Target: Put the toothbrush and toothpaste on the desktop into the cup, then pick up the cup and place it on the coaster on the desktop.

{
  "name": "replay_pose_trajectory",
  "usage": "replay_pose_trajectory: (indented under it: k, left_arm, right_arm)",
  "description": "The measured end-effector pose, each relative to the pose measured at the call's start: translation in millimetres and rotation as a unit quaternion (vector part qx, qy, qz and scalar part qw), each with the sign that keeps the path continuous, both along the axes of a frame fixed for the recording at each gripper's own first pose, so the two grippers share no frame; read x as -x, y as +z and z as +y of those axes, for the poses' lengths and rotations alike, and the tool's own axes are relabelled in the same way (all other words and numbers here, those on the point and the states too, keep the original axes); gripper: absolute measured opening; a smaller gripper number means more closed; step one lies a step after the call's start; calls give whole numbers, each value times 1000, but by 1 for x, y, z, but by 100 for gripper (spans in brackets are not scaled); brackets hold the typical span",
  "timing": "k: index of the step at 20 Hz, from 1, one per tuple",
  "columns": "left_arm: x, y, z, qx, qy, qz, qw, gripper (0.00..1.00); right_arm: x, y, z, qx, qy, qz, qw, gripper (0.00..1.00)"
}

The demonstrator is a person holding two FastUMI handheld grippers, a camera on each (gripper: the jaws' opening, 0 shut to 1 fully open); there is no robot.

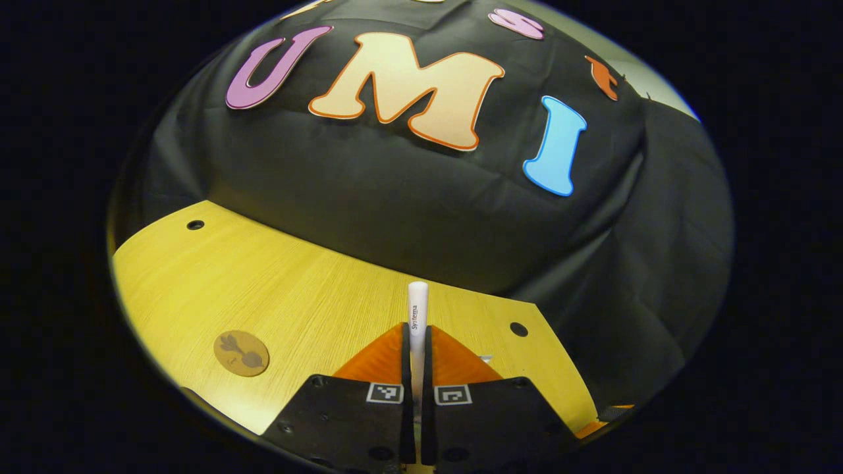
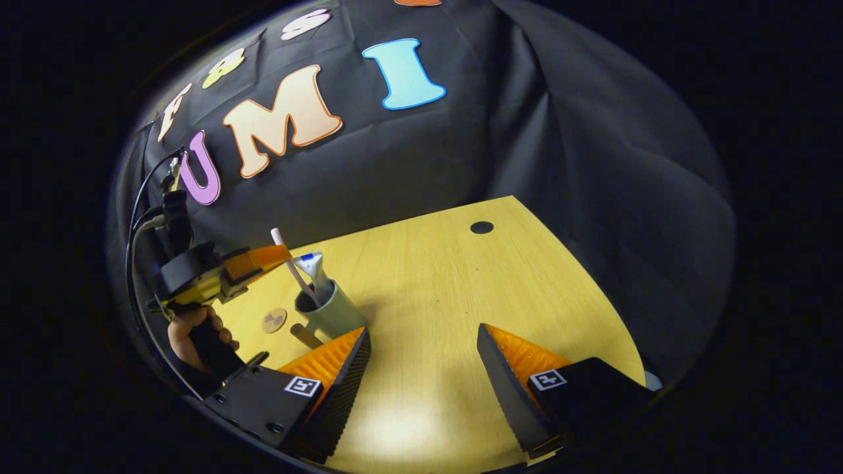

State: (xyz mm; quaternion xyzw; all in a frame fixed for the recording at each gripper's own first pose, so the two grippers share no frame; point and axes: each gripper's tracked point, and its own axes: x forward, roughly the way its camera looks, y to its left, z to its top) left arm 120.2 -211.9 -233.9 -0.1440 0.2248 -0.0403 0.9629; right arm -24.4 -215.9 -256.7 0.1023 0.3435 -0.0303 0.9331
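Yellow wooden desktop [image 2: 461,276] with round holes, black cloth wall [image 2: 560,131] behind.

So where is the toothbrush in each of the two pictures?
Left gripper view: the toothbrush stands upright at bottom centre, pinched between the left gripper fingers.
Right gripper view: it leans at middle left, its lower end in the cup beside the toothpaste, held by the left gripper.
Shared landmark: the round coaster on the desktop.
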Motion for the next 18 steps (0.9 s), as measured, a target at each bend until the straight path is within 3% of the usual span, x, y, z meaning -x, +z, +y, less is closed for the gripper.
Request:
replay_pose_trajectory:
  k: [2,4,5,6,7,8,9,10,13,17,18]
  left_arm:
    - [17,-3,-3,-7,-15,12,1000,4]
    - [30,-5,-2,-19,-26,21,999,4]
    - [36,-6,0,-23,-31,24,999,6]
    - [42,-4,1,-21,-37,25,999,11]
    - [48,-4,0,-16,-44,29,998,15]
    - [54,-1,4,-17,-46,30,998,28]
    - [59,2,12,-25,-45,29,998,32]
    - [63,6,21,-37,-41,25,998,58]
    - [69,25,55,-69,-27,-1,997,95]
    - [83,40,104,-123,-25,-17,992,96]
    - [86,44,116,-134,-25,-21,991,95]
  right_arm:
    - [-6,-1,11,-8,15,-2,1000,99]
    - [-13,-4,23,-13,30,1,999,94]
    - [-15,-5,30,-16,36,5,999,99]
    - [-18,-3,38,-20,43,5,999,94]
    - [-20,-2,45,-23,49,7,998,99]
    - [-22,-3,52,-28,56,15,998,94]
    - [-21,-3,61,-35,64,24,997,99]
    - [-23,-4,70,-39,72,32,996,99]
    - [-26,-13,96,-49,90,73,992,98]
    - [-28,-21,132,-83,98,161,978,99]
    - [-32,-25,139,-87,99,175,976,94]
